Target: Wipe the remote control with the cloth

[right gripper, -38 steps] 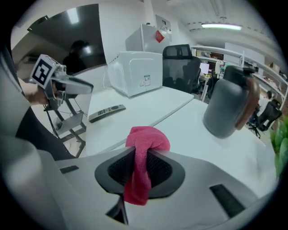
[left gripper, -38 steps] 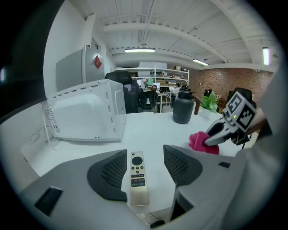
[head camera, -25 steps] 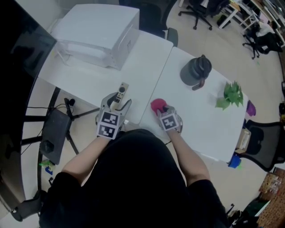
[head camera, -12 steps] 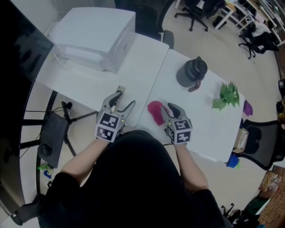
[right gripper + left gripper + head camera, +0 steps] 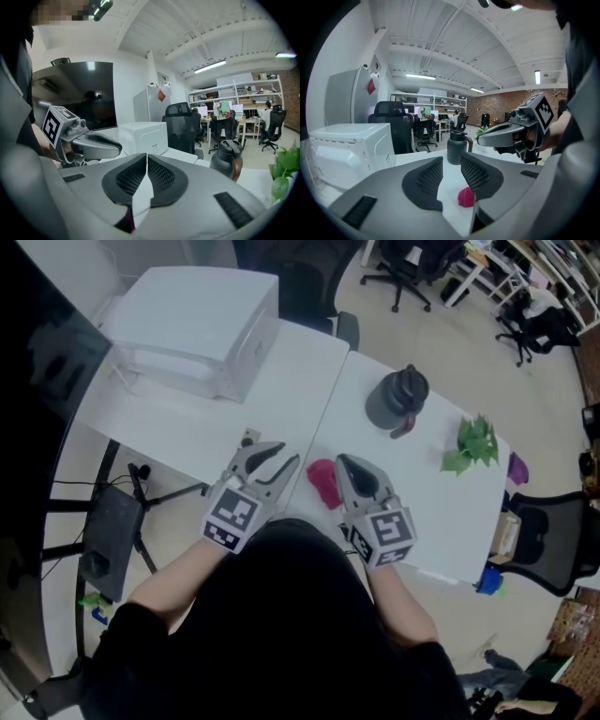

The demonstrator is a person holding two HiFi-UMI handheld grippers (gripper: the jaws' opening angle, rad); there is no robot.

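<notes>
Left gripper (image 5: 451, 165): jaws half apart, just been closing, nothing between pads, so released. Right gripper (image 5: 146, 159): jaws just been closing, now clenched pad to pad, empty. Both held above white table (image 5: 412, 479), pointing toward 12 o'clock in head view. Crumpled pink cloth (image 5: 323, 484) lies on table between the 2 grippers, at 9 o'clock of right one, ungripped. Pale slim remote control (image 5: 248, 438): only far end shows, at 11 o'clock of left gripper, rest hidden beneath it. Dark grey lidded jug (image 5: 394, 397) at 1 o'clock of cloth.

Empty jaws of the left gripper (image 5: 451, 165) just narrowed, cloth (image 5: 465, 197) beyond
</notes>
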